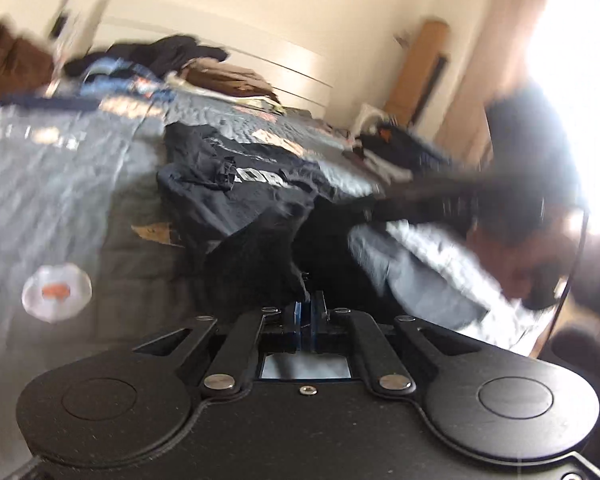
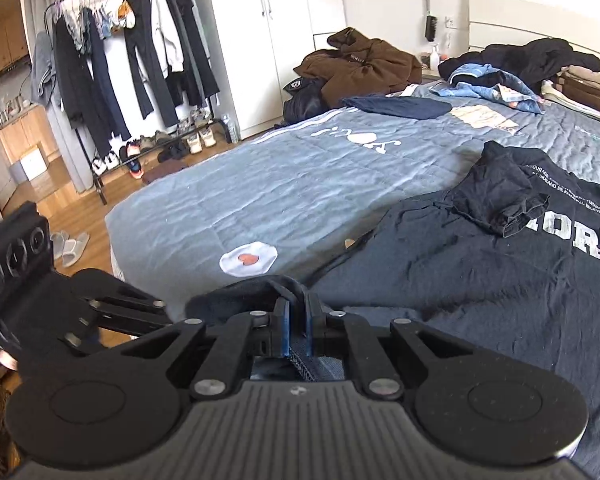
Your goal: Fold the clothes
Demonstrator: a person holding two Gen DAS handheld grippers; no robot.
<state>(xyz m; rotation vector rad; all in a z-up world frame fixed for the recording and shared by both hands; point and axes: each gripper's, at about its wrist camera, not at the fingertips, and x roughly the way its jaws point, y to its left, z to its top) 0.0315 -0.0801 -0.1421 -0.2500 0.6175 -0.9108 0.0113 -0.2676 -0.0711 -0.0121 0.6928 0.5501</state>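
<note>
Here both grippers pinch the tee's [image 2: 480, 280] hem: left gripper [image 1: 309, 304] at six o'clock, right gripper [image 2: 296, 312] likewise, probably lifting it to fold over the bed [image 2: 260, 184].

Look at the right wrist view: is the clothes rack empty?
No. The rack is hung full of dark trousers and tops, with shoes lined up beneath it.
</note>
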